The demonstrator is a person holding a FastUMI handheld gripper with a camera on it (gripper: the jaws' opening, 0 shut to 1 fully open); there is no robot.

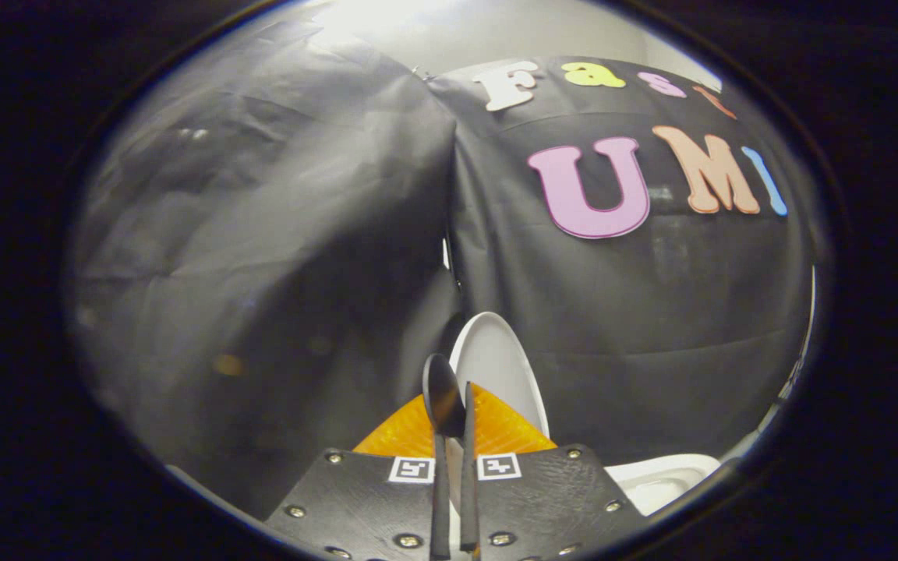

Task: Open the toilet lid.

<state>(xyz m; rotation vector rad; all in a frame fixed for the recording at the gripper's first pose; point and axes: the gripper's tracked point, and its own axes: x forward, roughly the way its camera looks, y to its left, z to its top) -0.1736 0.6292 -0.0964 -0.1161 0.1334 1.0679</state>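
Your gripper has its two fingers almost closed, pinching the edge of the white toilet lid between them. You hold it thin so the lid stands up, raised above the toilet.

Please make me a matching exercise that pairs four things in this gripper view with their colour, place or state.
Things:
1. toilet lid
2. tool
3. pads
4. cloth wall

Descriptions:
A. orange, ridged
B. black, behind everything
C. white, raised upright
D. fingers nearly together, with the lid's edge between them

Pairs: 1-C, 2-D, 3-A, 4-B
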